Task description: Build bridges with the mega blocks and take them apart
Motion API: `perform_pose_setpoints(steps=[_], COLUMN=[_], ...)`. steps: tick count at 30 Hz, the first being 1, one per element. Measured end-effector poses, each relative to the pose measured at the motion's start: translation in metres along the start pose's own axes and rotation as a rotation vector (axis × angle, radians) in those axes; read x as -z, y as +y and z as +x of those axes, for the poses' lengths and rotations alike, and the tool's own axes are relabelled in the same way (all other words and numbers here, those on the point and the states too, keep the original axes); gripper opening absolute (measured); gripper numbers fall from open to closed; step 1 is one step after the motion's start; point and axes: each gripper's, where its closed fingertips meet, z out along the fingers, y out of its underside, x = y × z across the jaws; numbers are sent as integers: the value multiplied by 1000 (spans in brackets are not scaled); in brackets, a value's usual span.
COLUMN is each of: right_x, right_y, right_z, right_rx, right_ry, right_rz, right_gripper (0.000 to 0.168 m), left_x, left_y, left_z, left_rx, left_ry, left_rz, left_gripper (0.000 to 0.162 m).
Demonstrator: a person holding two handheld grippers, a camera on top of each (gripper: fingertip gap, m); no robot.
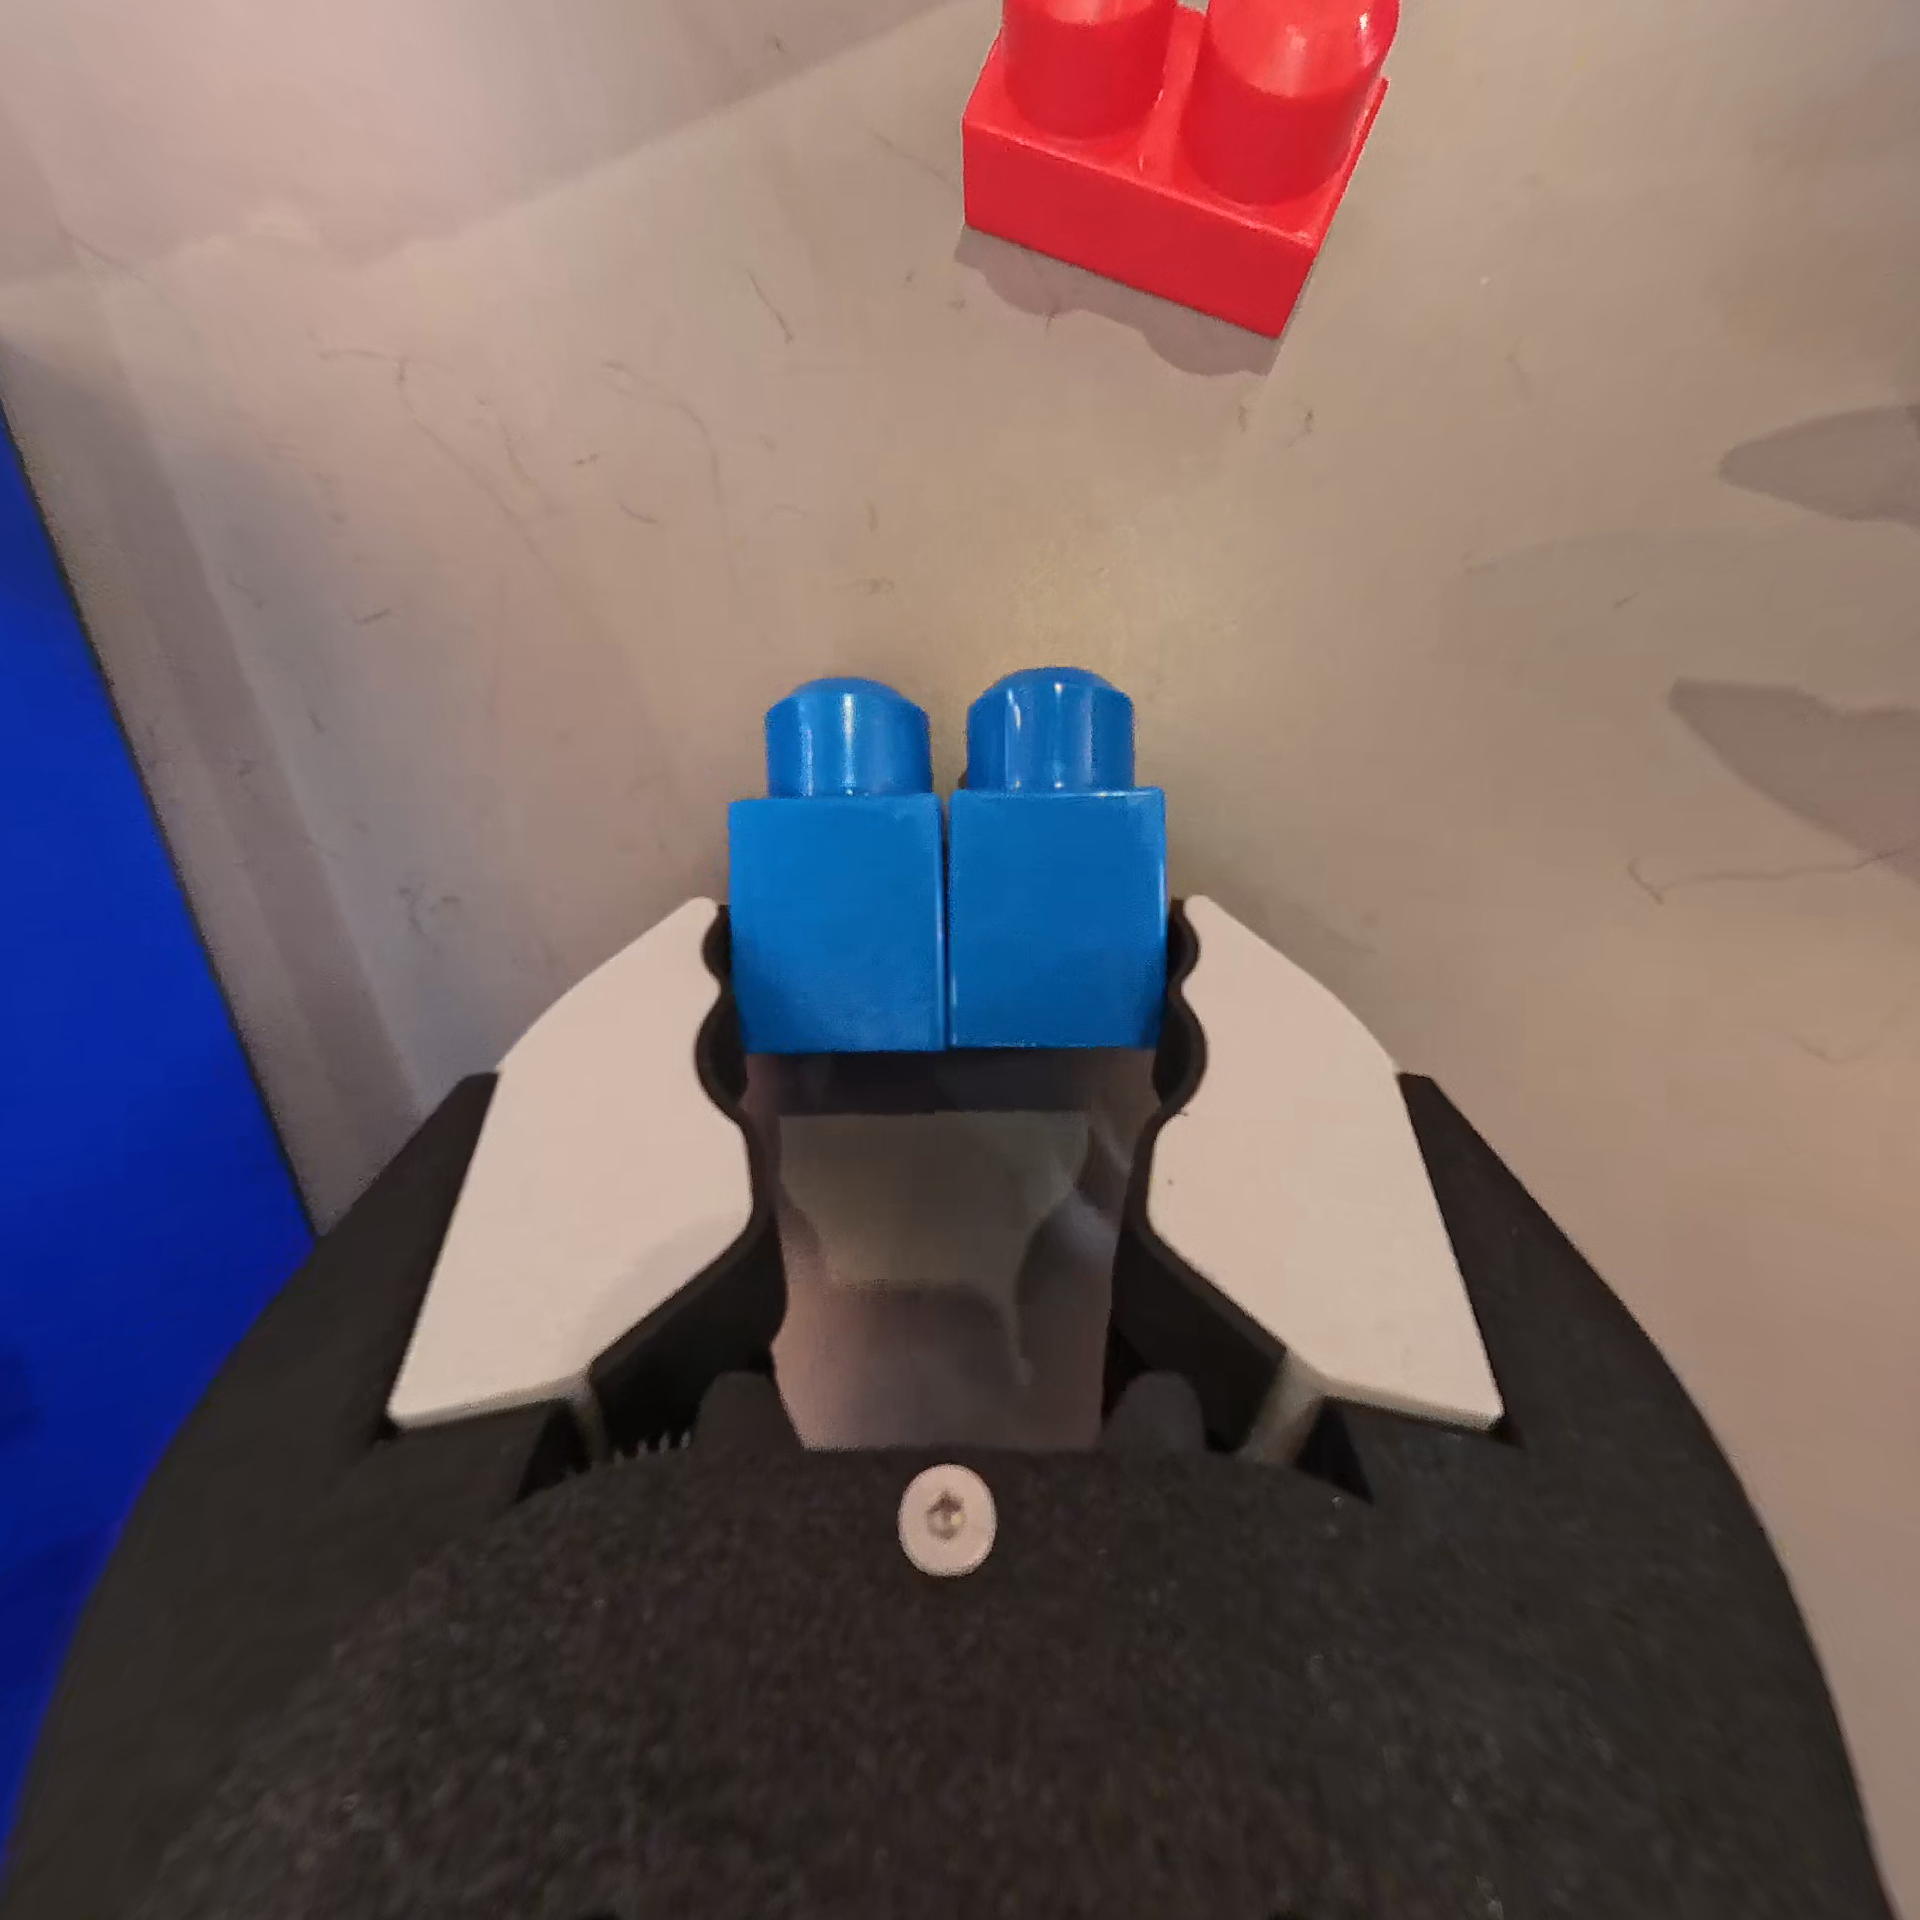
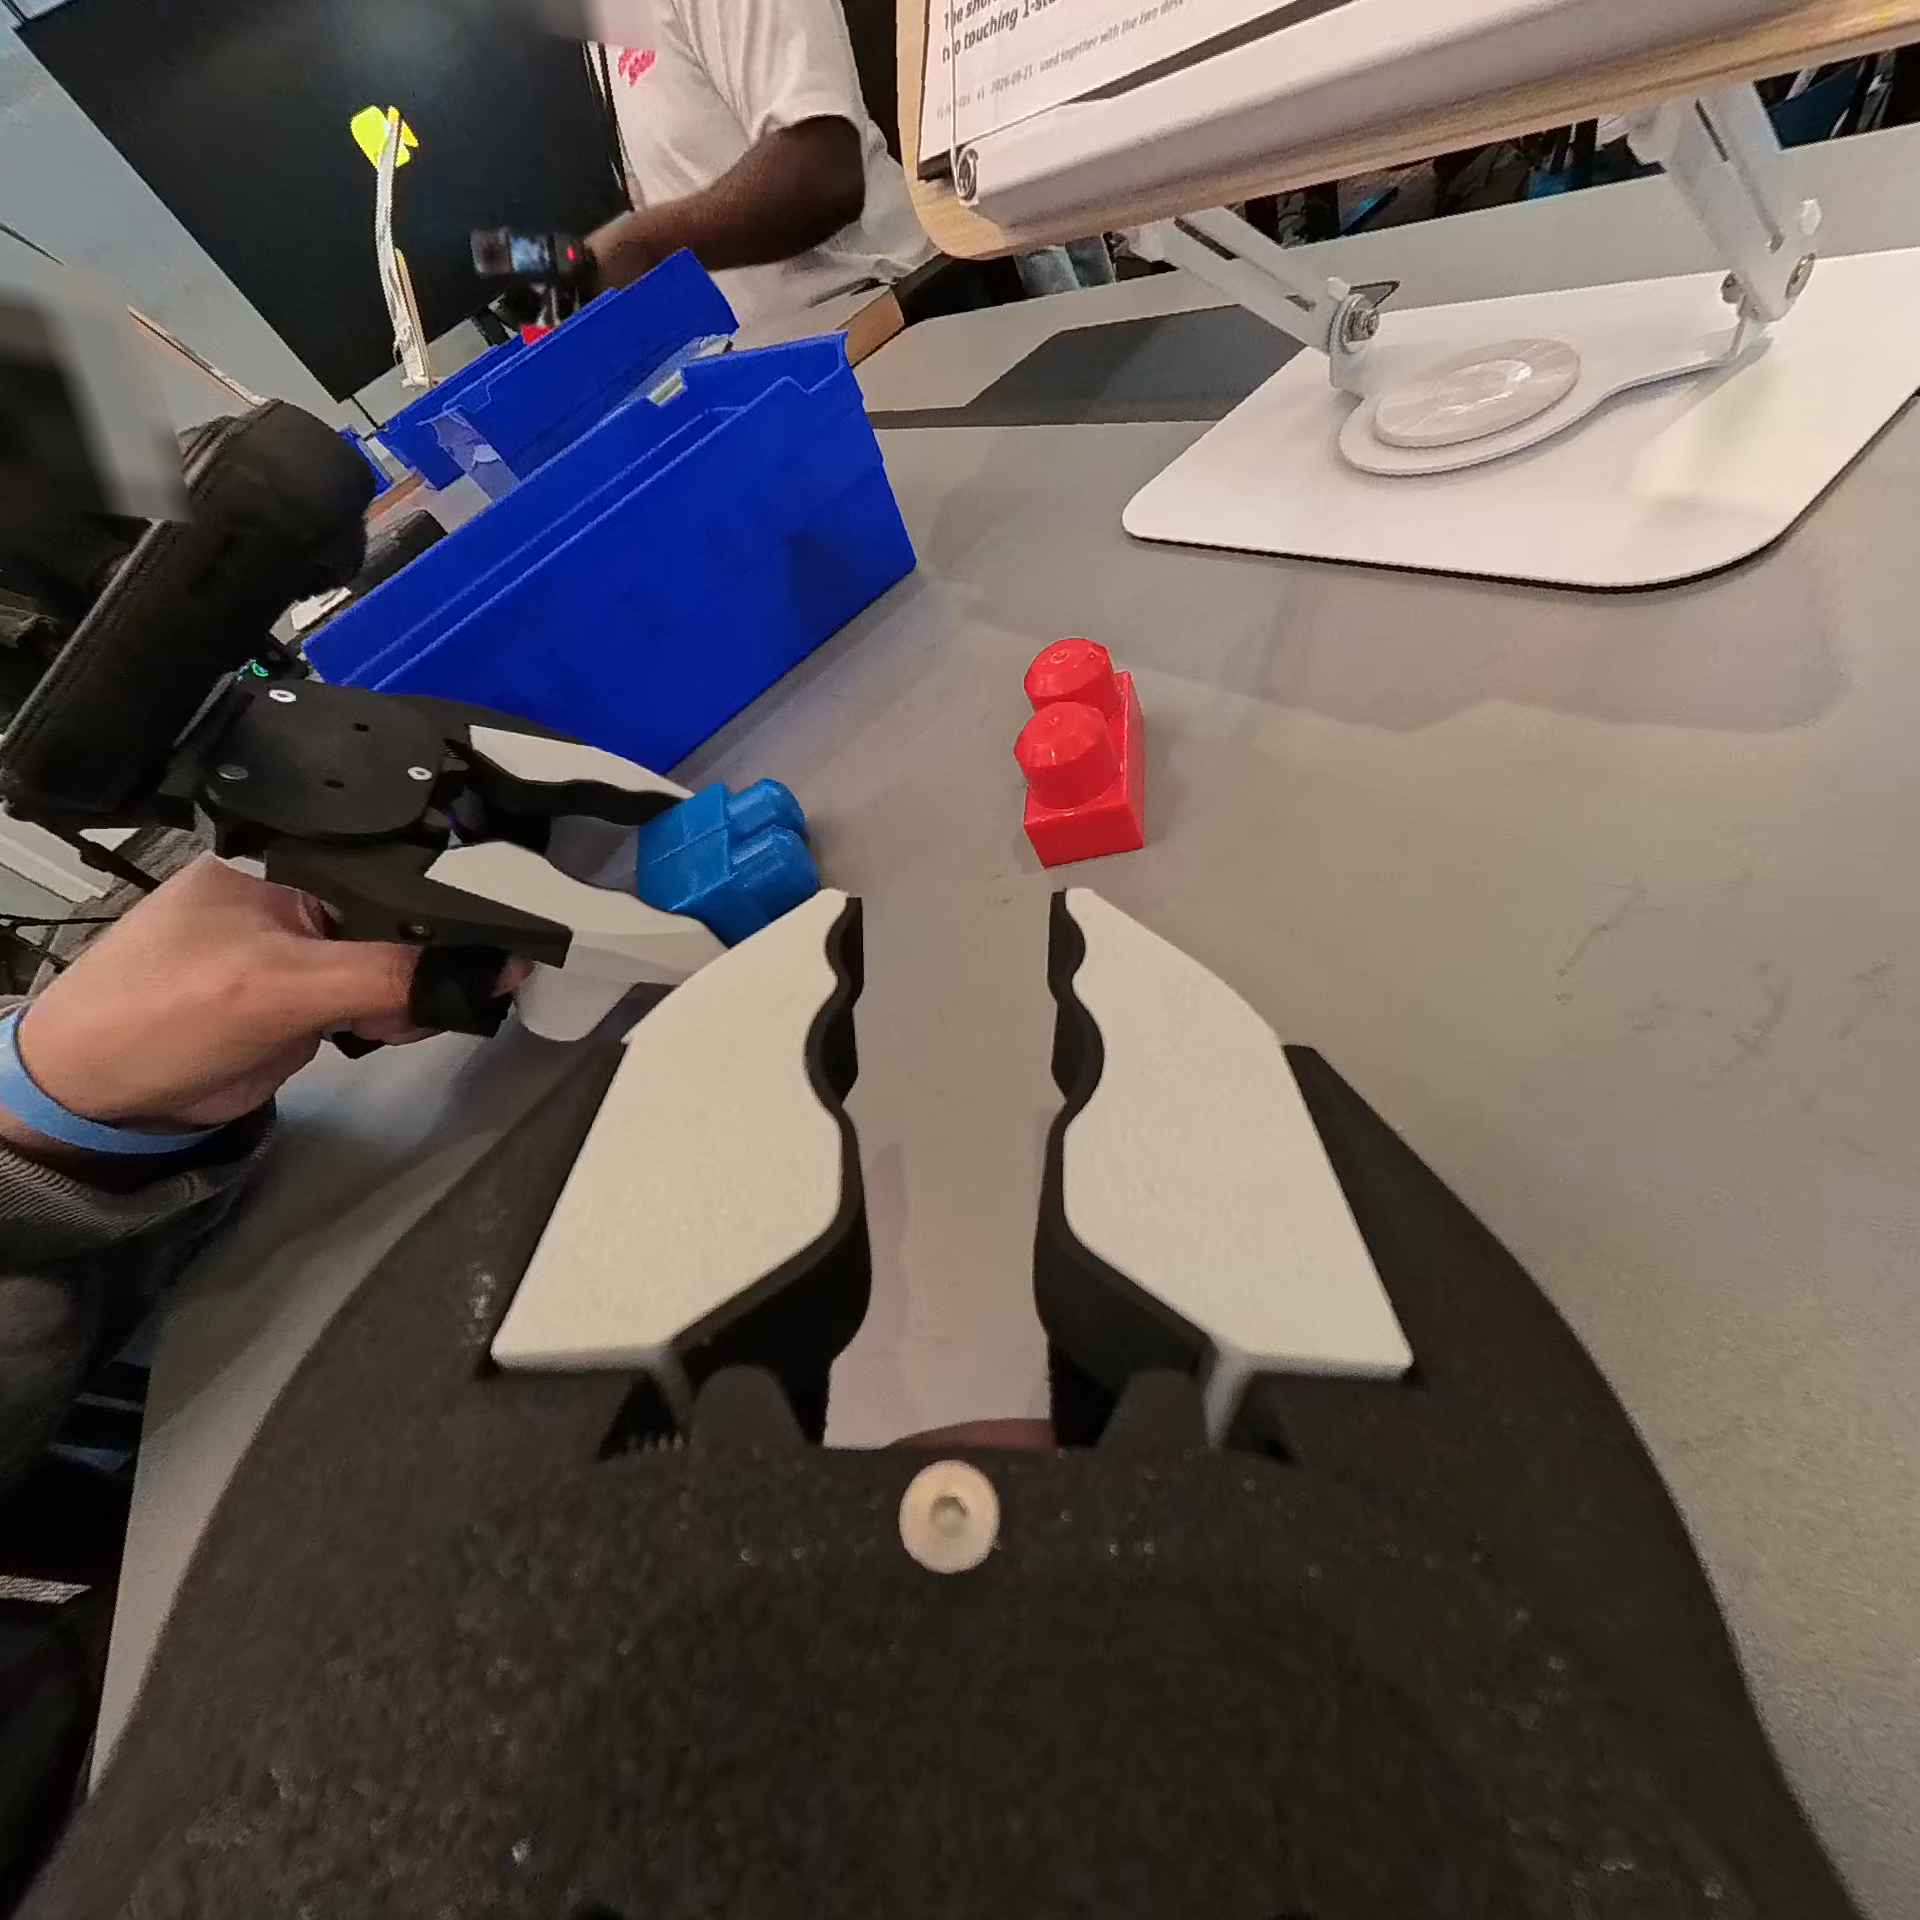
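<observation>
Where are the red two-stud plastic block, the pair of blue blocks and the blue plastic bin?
Red two-stud plastic block [image 2: 1086, 821]: right wrist view, front face.
Pair of blue blocks [image 1: 945, 925]: left wrist view, seam between them.
Blue plastic bin [image 2: 665, 613]: right wrist view, side wall.

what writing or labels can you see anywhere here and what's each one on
Printed sheet on the tilted stand: black print, cut off by the frame; wording not copied here.
White shirt: red mark, too blurred to read.
Blue blocks, red block, blue bins: no legible writing.
</observation>
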Motion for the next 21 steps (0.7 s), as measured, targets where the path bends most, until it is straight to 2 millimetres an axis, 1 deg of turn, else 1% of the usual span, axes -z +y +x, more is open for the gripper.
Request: perform_pose_setpoints(steps=[5,11,18,21], right_x=[0,0,0,0], right_y=[0,0,0,0], right_z=[0,0,-1,-1], right_rx=[-2,-2,-2,-2], right_ry=[-2,-2,-3,-2], right_rz=[0,-1,-2,-2], right_gripper=[34,34,34,34], left_x=[1,3,10,18], left_y=[2,2,3,-1], left_z=[1,6,12,14], left_rx=[-18,-50,-69,-76], left_ry=[17,63,109,112], left_rz=[-23,-12,44,102], left_gripper=[76,76,76,76])
